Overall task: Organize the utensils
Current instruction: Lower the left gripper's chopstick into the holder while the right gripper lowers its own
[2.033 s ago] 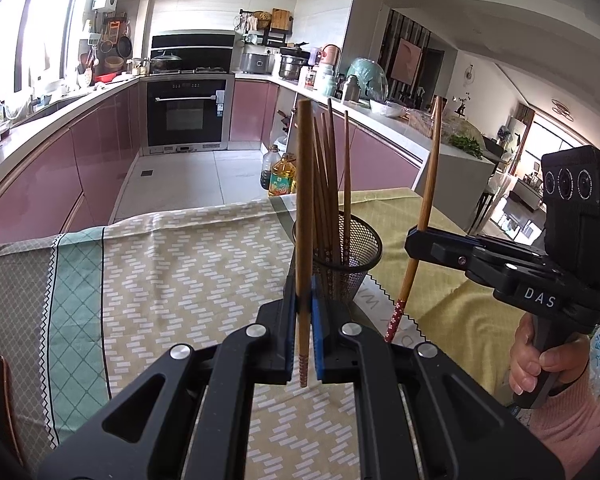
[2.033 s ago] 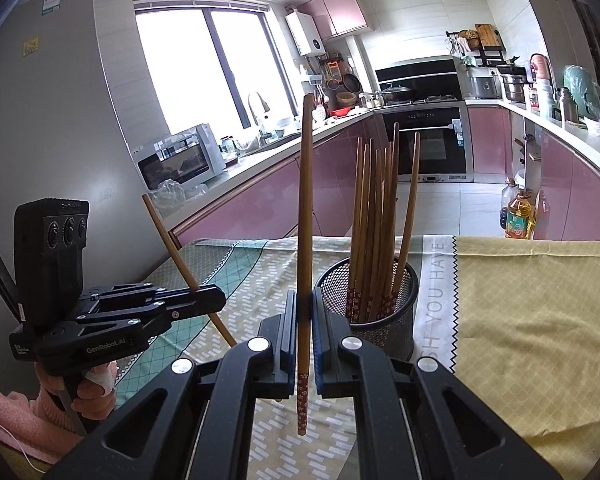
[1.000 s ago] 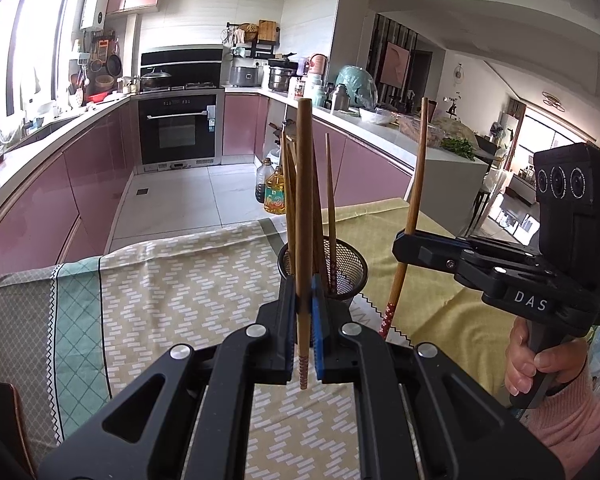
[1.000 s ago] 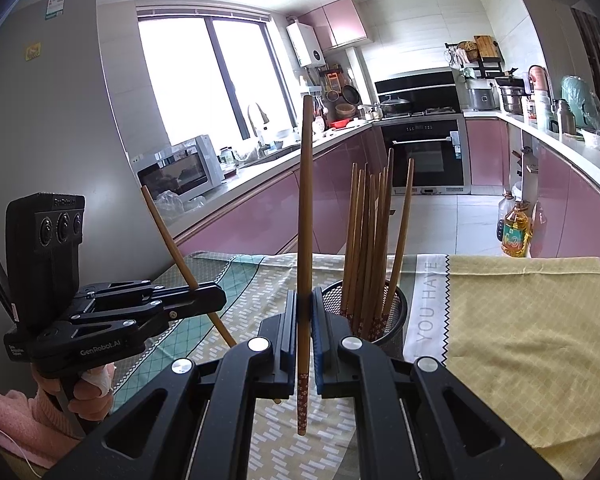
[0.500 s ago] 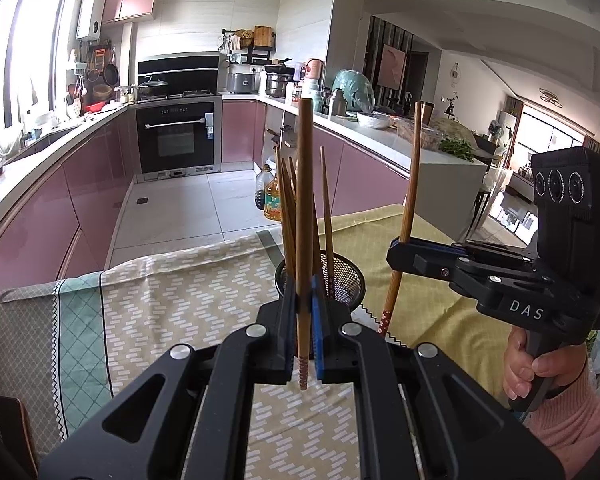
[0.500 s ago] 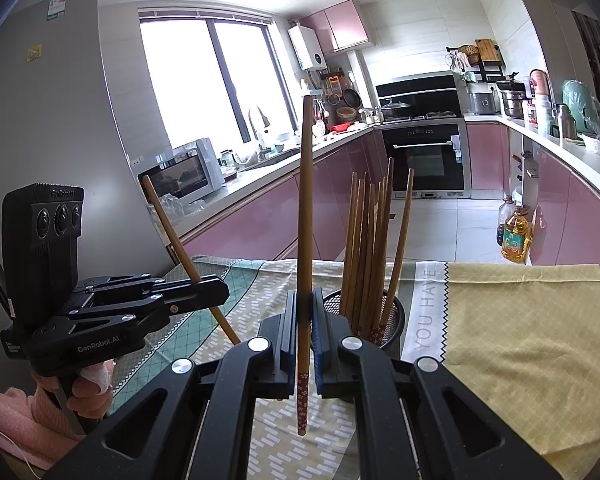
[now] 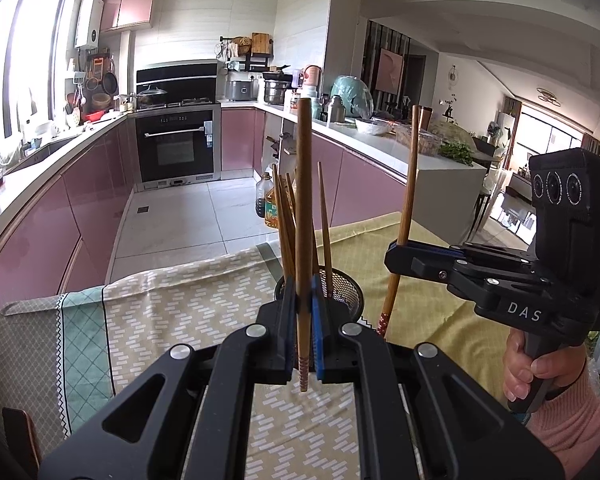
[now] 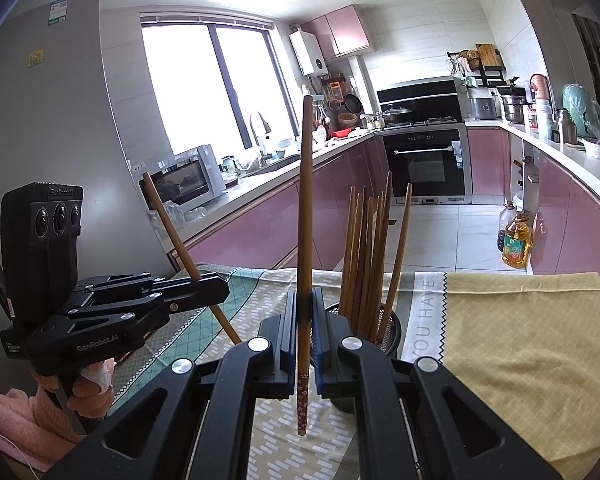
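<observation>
My left gripper (image 7: 303, 308) is shut on a brown chopstick (image 7: 303, 200) that stands upright, patterned tip down. Just behind its jaws sits a black mesh holder (image 7: 350, 294) with several chopsticks in it. To the right, a hand holds my right gripper (image 7: 396, 256), shut on a second chopstick (image 7: 406, 200). In the right wrist view the right gripper (image 8: 304, 320) clamps its upright chopstick (image 8: 305, 200) just left of the holder (image 8: 392, 332). The left gripper (image 8: 220, 290) appears at the left, and the chopstick (image 8: 172, 232) in it looks tilted from here.
The table wears a patterned cloth (image 7: 180, 320) with a yellow section (image 8: 520, 340) on the right. Oil bottles (image 8: 514, 244) stand on the kitchen floor beyond the table. Pink cabinets and an oven (image 7: 176, 148) line the back. A chair back (image 7: 16, 432) shows at the lower left.
The mesh holder has sunk lower in both views and now sits partly behind the jaws. Both grips on the chopsticks are unchanged.
</observation>
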Demonstrator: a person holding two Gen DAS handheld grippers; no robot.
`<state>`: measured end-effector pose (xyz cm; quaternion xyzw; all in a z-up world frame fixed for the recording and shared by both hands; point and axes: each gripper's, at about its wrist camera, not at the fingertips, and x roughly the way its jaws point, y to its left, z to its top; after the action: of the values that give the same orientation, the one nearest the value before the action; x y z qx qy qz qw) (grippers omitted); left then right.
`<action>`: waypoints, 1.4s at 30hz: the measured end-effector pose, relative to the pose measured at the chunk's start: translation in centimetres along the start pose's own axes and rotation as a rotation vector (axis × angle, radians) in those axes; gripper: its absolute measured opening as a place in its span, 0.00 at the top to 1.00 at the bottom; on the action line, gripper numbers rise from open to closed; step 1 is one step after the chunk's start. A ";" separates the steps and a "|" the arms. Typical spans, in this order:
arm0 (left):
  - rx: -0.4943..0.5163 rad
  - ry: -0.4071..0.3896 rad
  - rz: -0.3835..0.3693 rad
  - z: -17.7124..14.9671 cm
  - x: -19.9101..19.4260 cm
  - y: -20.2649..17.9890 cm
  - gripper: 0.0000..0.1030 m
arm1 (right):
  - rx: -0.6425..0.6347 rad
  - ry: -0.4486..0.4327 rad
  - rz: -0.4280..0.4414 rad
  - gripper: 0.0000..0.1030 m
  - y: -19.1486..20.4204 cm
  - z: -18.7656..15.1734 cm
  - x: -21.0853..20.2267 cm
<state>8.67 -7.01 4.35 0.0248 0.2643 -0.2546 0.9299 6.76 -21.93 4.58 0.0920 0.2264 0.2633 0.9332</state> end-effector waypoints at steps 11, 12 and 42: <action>0.018 -0.015 -0.001 0.7 -0.3 -0.2 0.93 | -0.003 -0.009 0.001 0.94 -0.2 0.5 0.1; 0.019 -0.016 -0.001 0.8 -0.2 -0.2 0.93 | -0.003 -0.010 0.000 0.94 -0.2 0.5 0.1; 0.034 -0.069 -0.001 3.0 -0.7 -0.1 0.93 | -0.017 -0.063 -0.010 0.94 -0.5 2.6 0.0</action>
<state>9.60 -7.30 7.29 0.0317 0.2280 -0.2604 0.9377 8.24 -22.47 6.75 0.0909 0.1950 0.2576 0.9420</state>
